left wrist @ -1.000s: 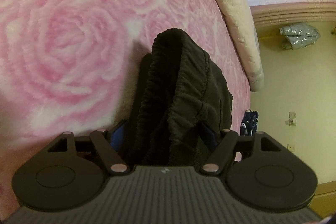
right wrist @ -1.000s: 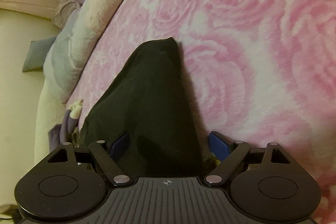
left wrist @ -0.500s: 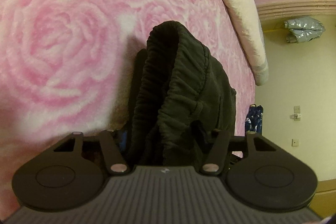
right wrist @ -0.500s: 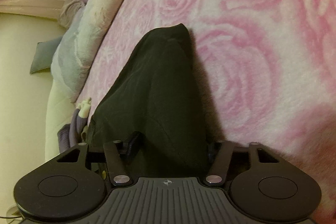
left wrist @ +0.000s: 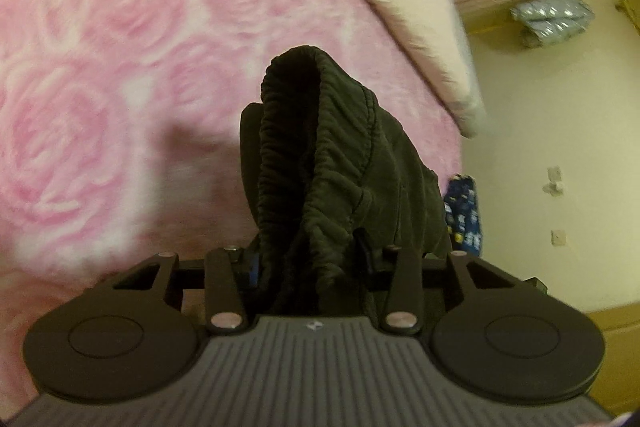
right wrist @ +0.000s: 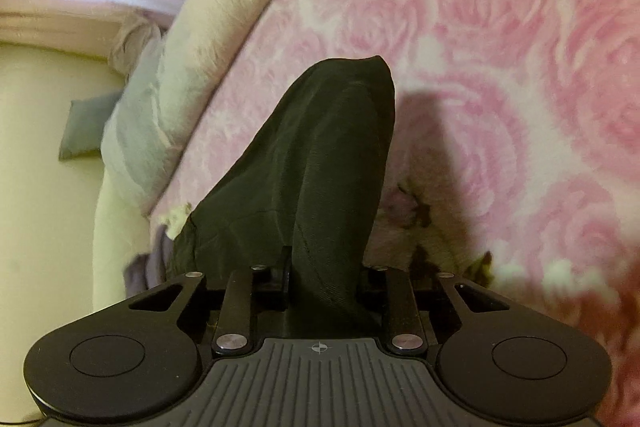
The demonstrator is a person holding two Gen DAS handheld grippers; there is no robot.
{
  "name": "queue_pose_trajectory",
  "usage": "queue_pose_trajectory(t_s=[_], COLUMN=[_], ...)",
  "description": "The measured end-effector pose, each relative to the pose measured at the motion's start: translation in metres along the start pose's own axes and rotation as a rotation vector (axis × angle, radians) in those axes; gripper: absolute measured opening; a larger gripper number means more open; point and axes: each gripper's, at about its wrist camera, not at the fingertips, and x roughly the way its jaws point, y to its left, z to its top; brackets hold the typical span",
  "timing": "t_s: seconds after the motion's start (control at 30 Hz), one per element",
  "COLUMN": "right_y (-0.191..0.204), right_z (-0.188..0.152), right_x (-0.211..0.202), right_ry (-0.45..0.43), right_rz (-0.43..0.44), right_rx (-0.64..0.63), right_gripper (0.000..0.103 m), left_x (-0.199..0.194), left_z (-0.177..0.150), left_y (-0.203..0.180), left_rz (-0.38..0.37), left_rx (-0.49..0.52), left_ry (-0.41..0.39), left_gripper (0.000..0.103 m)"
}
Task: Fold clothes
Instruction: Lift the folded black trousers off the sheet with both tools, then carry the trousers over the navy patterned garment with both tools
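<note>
Pink rose-patterned bedding lies beneath a dark garment held lifted over it. Its gathered waistband end is clamped in the left gripper, its smoother end pinched in the right gripper; the garment's length runs between the two.

The left claw is matte black, and its body fills the lower part of the left wrist view. A grey ribbed plate sits at 6 o'clock with a small emblem at its top edge. Two round black housings, each with an inset disc, lie at 7 and 5 o'clock. Black link bars run up from silver rivets at their lower ends, and a strip of blue shows on one finger pad. The right claw has the same build, with a crosshair mark on its ribbed plate and triangular cut-outs in the outer arms.
</note>
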Motion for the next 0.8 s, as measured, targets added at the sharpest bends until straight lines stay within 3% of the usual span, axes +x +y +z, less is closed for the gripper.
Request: queue_pose_trajectory(t_s=[0.2, 0.37, 0.67, 0.8], right_y=[0.035, 0.054, 0.012, -0.029], right_z=[-0.009, -0.019, -0.025, 0.0], right_x=[-0.08, -0.149, -0.273, -0.329], right_ry=[-0.14, -0.275, -0.514, -0.575], right_rz=[0.003, -0.001, -0.06, -0.082], right_rx=[0.035, 0.075, 0.203, 0.244], right_gripper=[0.024, 0.024, 0.024, 0.024], left_x=[-0.006, 0.02, 0.142, 0.212], left_z=[0.016, 0.022, 0.001, -0.014], left_y=[-0.077, -0.147, -0.272, -0.325], left_rz=[-0.074, -0.134, -0.215, -0.23], left_rx=[0.099, 0.211, 0.378, 0.415], left_ry=[0.06, 0.153, 0.354, 0.401], left_gripper=[0.037, 0.037, 0.037, 0.037])
